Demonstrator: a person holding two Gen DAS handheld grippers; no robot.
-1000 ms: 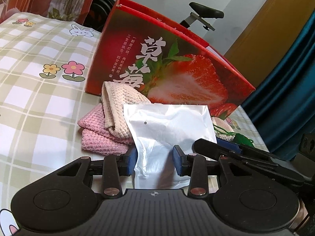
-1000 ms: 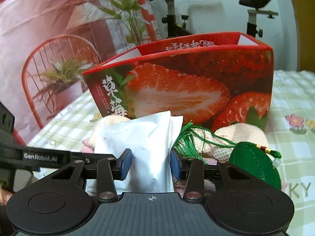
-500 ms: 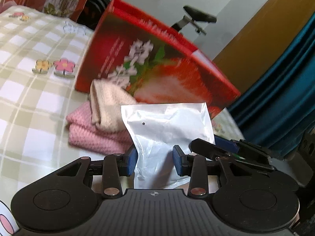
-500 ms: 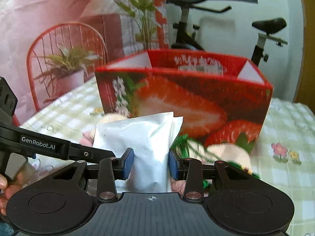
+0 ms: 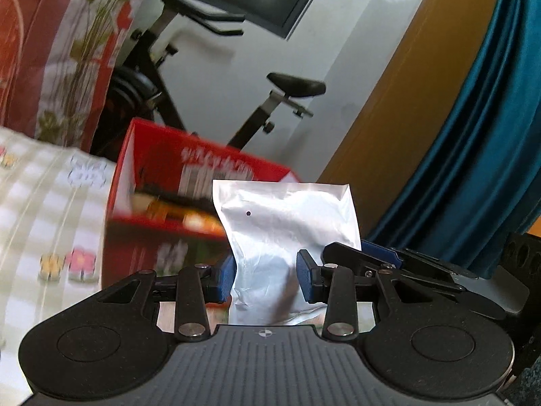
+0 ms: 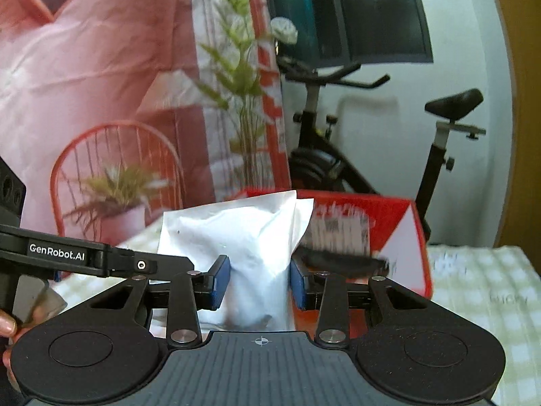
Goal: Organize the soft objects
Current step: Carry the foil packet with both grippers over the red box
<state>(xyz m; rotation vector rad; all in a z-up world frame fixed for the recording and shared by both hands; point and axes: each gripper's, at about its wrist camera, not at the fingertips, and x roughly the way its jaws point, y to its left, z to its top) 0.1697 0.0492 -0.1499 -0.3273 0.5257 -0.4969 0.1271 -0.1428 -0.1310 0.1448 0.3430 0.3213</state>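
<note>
Pouch: white sealed pouch [image 5: 287,233] stood upright in the air, near the open top of the red strawberry box [image 5: 189,182], which I took for its destination.
Left claw: my left claw [image 5: 265,279] was clamped on the pouch's lower part, blue pads [image 5: 227,277] pressing in from both sides where the film visibly pinched.
Right claw: my right claw [image 6: 258,282] gripped the same pouch [image 6: 236,237] from the other side; its pads [image 6: 221,280] touched the film on both flanks.
Why two grips: I judged that a limp, puffy bag sags from a single pinch, so holding it low on two sides kept it upright and its top edge clear.
Box: in the right wrist view the red strawberry box [image 6: 399,223] sat on the checked worktop [image 6: 483,277] behind the pouch, with a dark item, too blurred to name, lying inside.
Stage: I read this as the carry toward the box; the pouch was not yet inside.
Next move, my judgement: both claws would have to travel together over the rim, since uneven motion could stretch or twist the film.
Background: an exercise bike [image 6: 436,142] stood by the wall, and a person's fingertips [image 6: 6,324] showed at the frame's left edge.
</note>
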